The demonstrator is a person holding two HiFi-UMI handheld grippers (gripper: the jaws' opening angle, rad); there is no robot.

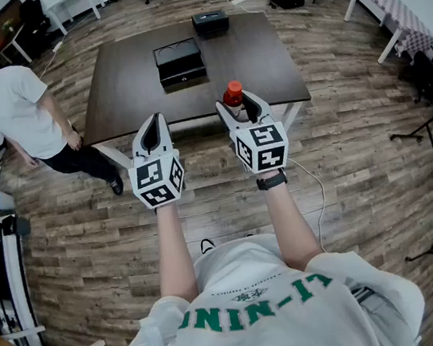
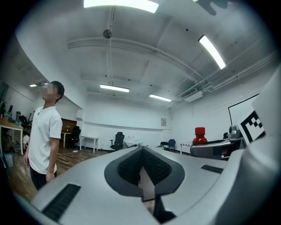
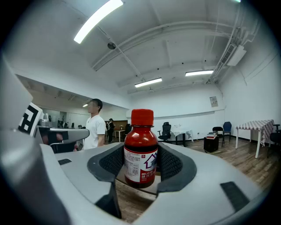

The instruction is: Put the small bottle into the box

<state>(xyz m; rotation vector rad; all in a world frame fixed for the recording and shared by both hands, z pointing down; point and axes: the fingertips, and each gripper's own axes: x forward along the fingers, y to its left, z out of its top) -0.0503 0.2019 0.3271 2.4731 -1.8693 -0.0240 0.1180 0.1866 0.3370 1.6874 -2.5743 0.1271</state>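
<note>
My right gripper (image 1: 239,107) is shut on the small bottle (image 1: 232,93), a dark red bottle with a red cap and a white label. In the right gripper view the bottle (image 3: 140,149) stands upright between the dark pads (image 3: 172,163), held in the air short of the table's near edge. My left gripper (image 1: 151,125) hovers beside it at the same height, shut with nothing in it; its tips meet in the left gripper view (image 2: 142,151). An open black box (image 1: 180,62) sits on the dark table (image 1: 264,56), beyond both grippers.
A second, smaller black box (image 1: 210,21) sits at the table's far edge. A person in a white shirt (image 1: 20,101) stands left of the table. Chairs and a small checked table (image 1: 395,16) line the far right; wooden floor surrounds the table.
</note>
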